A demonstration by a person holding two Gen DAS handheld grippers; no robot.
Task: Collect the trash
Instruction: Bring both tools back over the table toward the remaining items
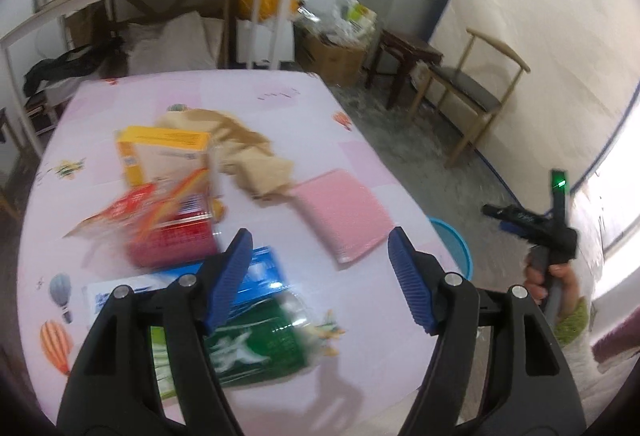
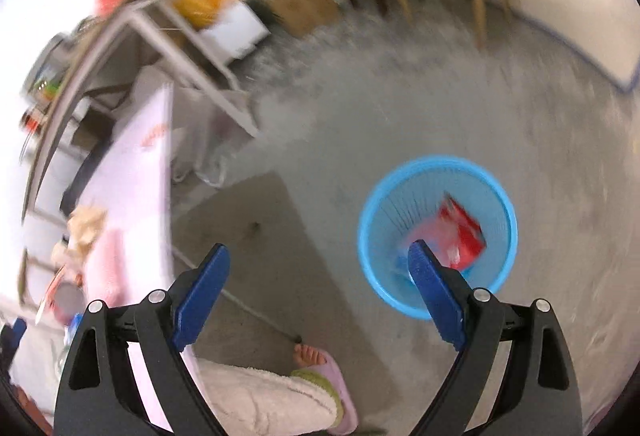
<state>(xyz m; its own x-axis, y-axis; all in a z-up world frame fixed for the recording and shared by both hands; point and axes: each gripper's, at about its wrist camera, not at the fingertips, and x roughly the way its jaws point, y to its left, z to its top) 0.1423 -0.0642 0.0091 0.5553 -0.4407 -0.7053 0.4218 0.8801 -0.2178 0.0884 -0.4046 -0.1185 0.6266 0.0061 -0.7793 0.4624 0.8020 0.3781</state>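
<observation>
A: Left wrist view had the left gripper (image 1: pixel 320 276) over the near end of the table (image 1: pixel 368 348), fingers spread wide with nothing between them. What lay under it?

B: Nearest, a green packet (image 1: pixel 260 350) with a blue packet (image 1: pixel 260 272) just behind it, partly under the left finger. Beyond those, a red packet (image 1: pixel 168 232) and a yellow box (image 1: pixel 160 152), both blurred, touching or overlapping. A pink pad (image 1: pixel 340 212) lay to the right of them, and crumpled brown paper (image 1: pixel 240 144) reached from the box to the pad's far corner.

A: And the other hand?

B: Off the table's right edge, the right gripper (image 1: pixel 532 220) was held up in the person's hand (image 1: pixel 548 276); that view did not show how its fingers stood. A blue bin (image 1: pixel 456 240) peeked out past the table edge below it.

A: Right wrist view?

B: There the right gripper (image 2: pixel 320 292) pointed down at the floor, released, fingers far apart and holding nothing. The bin (image 2: pixel 372 204) stood on the floor just beyond the right fingertip, with a red wrapper (image 2: pixel 460 232) inside it, blurred. The person's foot (image 2: pixel 316 356) in a pink slipper showed at the bottom, and the table (image 2: pixel 140 172) ran along the left.
</observation>
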